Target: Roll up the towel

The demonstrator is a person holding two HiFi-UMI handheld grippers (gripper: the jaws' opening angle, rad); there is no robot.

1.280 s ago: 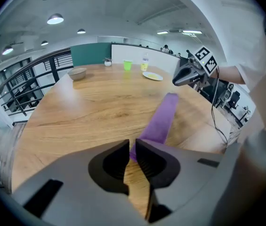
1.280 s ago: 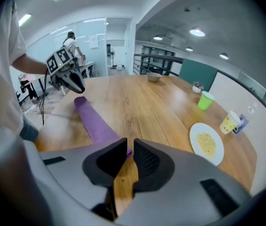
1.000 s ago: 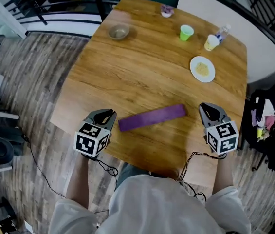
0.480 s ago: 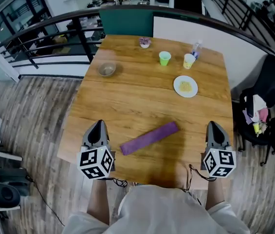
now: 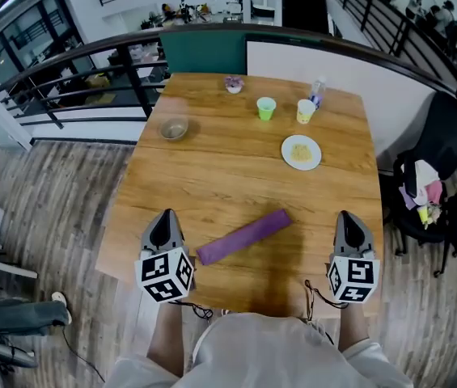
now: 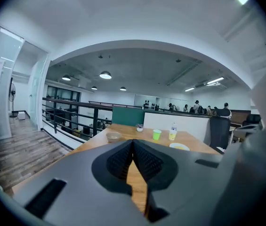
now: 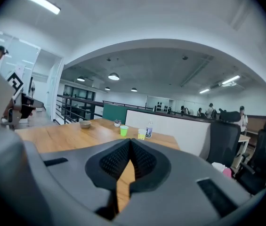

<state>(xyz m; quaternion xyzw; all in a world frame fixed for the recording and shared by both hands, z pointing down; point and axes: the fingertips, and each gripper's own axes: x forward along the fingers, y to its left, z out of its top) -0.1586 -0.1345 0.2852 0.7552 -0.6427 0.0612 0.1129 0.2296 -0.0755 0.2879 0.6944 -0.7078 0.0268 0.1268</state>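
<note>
The purple towel (image 5: 244,237) lies rolled into a long thin roll, slanting across the near part of the wooden table (image 5: 212,176). My left gripper (image 5: 162,217) hovers just off the roll's left end, near the table's left edge, shut and empty. My right gripper (image 5: 349,217) is held to the right of the roll with a clear gap, near the table's right edge, also shut and empty. In the left gripper view the left gripper (image 6: 133,144) has its jaws closed together, and likewise the right gripper (image 7: 130,144) in the right gripper view. Neither gripper view shows the towel.
On the far half stand a bowl (image 5: 173,128), a green cup (image 5: 266,107), a yellow cup (image 5: 306,111), a bottle (image 5: 317,91), a plate with food (image 5: 302,152) and a small dish (image 5: 234,83). A chair with bags (image 5: 426,192) stands right of the table; railings (image 5: 90,71) run behind.
Both grippers have lifted and levelled out, drawing away from the ends of the towel roll. The head view has tilted up and shows more of the room.
</note>
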